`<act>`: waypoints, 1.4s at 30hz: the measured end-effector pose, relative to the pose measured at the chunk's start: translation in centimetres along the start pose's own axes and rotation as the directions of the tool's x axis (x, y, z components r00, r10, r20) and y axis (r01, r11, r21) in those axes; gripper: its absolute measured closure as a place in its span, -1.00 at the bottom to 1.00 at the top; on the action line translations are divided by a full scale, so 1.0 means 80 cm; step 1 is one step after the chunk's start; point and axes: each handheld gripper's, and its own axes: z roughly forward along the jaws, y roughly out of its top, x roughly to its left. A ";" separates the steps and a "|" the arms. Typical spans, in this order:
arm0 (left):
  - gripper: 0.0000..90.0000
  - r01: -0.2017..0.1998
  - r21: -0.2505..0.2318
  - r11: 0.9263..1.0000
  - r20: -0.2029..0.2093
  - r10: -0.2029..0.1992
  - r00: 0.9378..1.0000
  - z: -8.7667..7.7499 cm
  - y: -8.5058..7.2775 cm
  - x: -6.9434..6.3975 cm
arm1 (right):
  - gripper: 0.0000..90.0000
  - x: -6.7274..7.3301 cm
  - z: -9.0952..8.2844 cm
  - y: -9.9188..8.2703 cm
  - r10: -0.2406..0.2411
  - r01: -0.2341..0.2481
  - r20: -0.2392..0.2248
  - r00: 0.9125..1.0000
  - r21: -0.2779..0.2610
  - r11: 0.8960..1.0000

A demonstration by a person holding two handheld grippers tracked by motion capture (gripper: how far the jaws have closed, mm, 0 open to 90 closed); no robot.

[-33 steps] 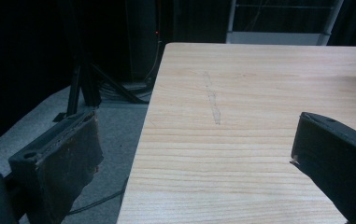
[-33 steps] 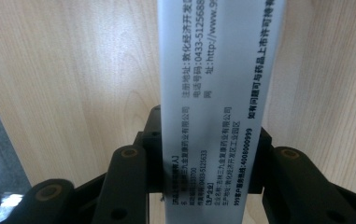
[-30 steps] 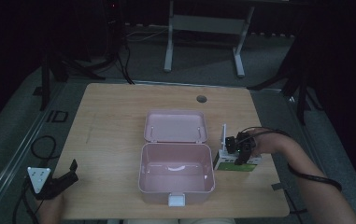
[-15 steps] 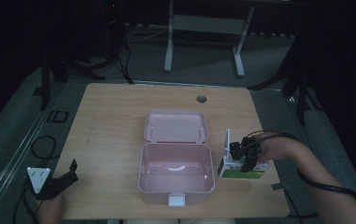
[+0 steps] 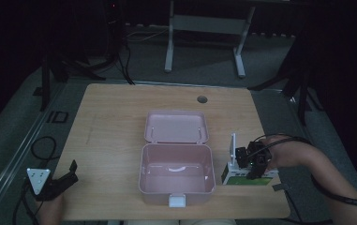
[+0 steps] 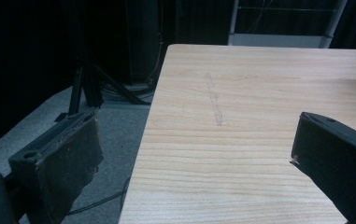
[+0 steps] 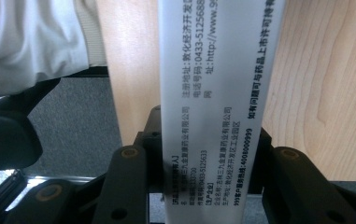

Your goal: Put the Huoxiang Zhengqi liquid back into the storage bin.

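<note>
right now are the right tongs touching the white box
Touching. In the right gripper view the white box sits clamped between both jaws of the right tongs, no gap either side.

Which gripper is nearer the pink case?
Right. The right gripper sits just beside the open pink case, shut on a white box; the left gripper is at the table's far-left corner.

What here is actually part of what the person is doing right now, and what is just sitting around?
In use, as far as I can judge:
- right gripper, shut on the white printed box
- open pink case beside it, probably where the box goes

Just about:
- left gripper, open, holding nothing
- cable hole in the table
- metal stand behind the table
</note>
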 end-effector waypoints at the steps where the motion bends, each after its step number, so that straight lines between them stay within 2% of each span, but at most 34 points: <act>1: -0.95 -0.002 -0.001 1.000 0.000 0.002 1.000 0.000 0.000 0.000 | 0.41 0.002 -0.004 -0.001 -0.005 0.005 0.003 1.000 -0.010 1.000; 5: -0.95 -0.002 -0.001 1.000 0.000 0.002 1.000 0.000 0.000 0.000 | 0.41 0.008 -0.017 -0.002 -0.001 0.001 0.012 1.000 -0.020 1.000; 6: -0.95 0.000 -0.002 1.000 -0.001 0.000 1.000 0.000 0.000 0.000 | 0.41 0.012 -0.030 -0.003 0.009 -0.008 0.023 1.000 -0.021 1.000; 10: -0.95 -0.001 0.001 1.000 -0.001 0.001 1.000 0.000 0.000 0.000 | 0.41 0.014 -0.046 -0.003 0.015 -0.014 0.037 0.999 -0.024 1.000; 15: -0.95 -0.002 0.000 1.000 -0.001 0.002 1.000 0.000 0.000 0.000 | 0.41 0.017 -0.078 0.000 0.033 -0.031 0.061 0.998 -0.035 0.999; 16: -0.95 -0.002 0.000 1.000 -0.001 0.002 1.000 0.000 0.000 0.000 | 0.41 0.017 -0.078 0.000 0.033 -0.031 0.061 0.998 -0.035 0.999; 21: -0.95 -0.001 -0.001 1.000 -0.001 0.001 1.000 0.000 0.000 0.000 | 0.41 0.019 -0.101 0.017 0.022 -0.020 0.072 0.997 -0.031 0.999; 29: -0.96 0.001 -0.002 1.000 0.005 -0.001 1.000 -0.001 0.000 0.001 | 0.40 0.019 -0.114 0.046 -0.001 0.004 0.066 0.998 -0.045 0.999; 36: -0.96 0.000 -0.003 1.000 0.005 0.000 1.000 -0.001 0.000 0.001 | 0.40 0.020 -0.118 0.073 -0.017 0.019 0.062 0.998 -0.035 0.999; 42: -0.95 0.001 -0.004 1.000 0.007 -0.001 1.000 -0.001 0.000 0.001 | 0.40 0.022 -0.123 0.098 -0.051 0.054 0.059 0.997 -0.044 0.998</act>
